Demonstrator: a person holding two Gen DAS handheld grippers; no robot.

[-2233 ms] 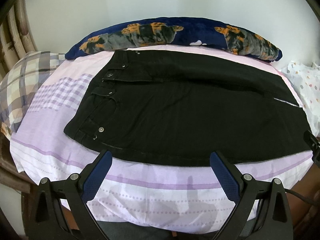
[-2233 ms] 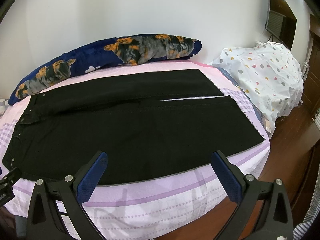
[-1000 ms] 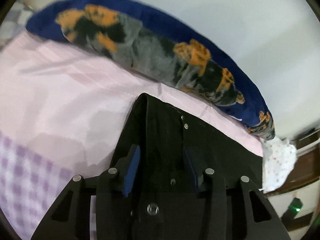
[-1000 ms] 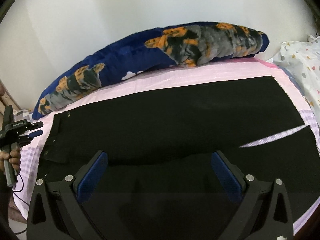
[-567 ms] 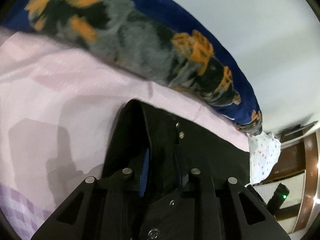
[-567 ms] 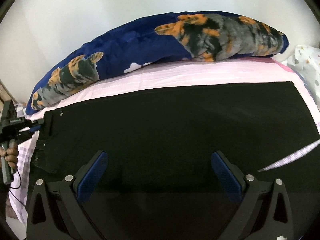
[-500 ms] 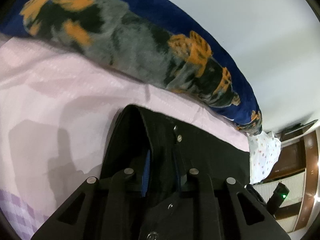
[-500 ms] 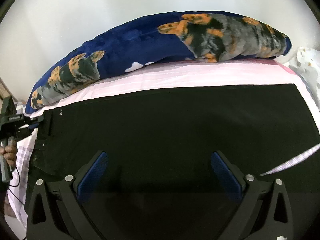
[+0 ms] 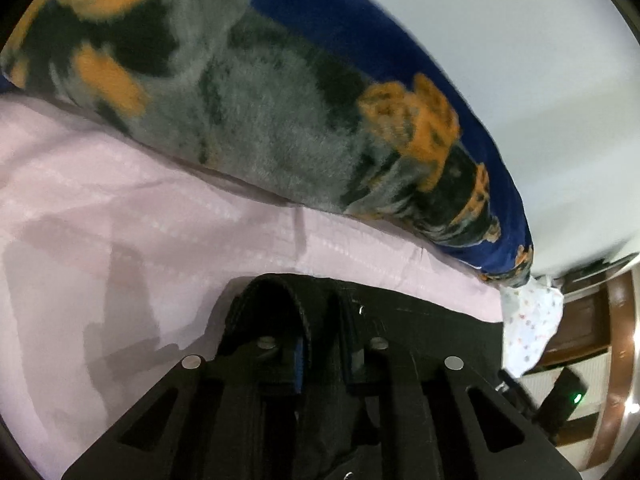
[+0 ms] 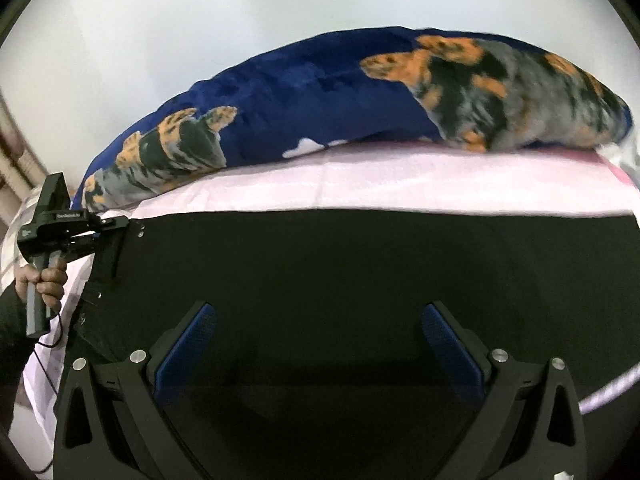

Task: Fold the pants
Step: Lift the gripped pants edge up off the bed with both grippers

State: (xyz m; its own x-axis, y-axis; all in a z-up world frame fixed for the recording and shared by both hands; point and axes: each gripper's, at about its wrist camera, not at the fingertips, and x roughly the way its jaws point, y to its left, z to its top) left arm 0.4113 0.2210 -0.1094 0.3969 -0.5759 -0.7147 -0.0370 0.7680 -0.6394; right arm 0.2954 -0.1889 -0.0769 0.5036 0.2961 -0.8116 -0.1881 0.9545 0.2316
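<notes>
Black pants [image 10: 320,264] lie flat across the pink bed sheet [image 10: 360,184], waistband at the left. My left gripper [image 9: 324,344] is shut on the far corner of the waistband [image 9: 276,300], which bulges up between its blue pads. It also shows in the right wrist view [image 10: 116,226], held by a hand at the waistband corner. My right gripper [image 10: 320,340] is open and empty, hovering over the middle of the pants.
A long blue pillow [image 10: 360,92] with orange and grey print lies along the white wall behind the pants. It also shows in the left wrist view [image 9: 280,120]. A white dotted cloth [image 9: 528,328] and brown wooden furniture stand at the far right.
My left gripper closed fully on the waistband corner and pushed closer toward the pillow. My right gripper moved forward over the pants, staying open.
</notes>
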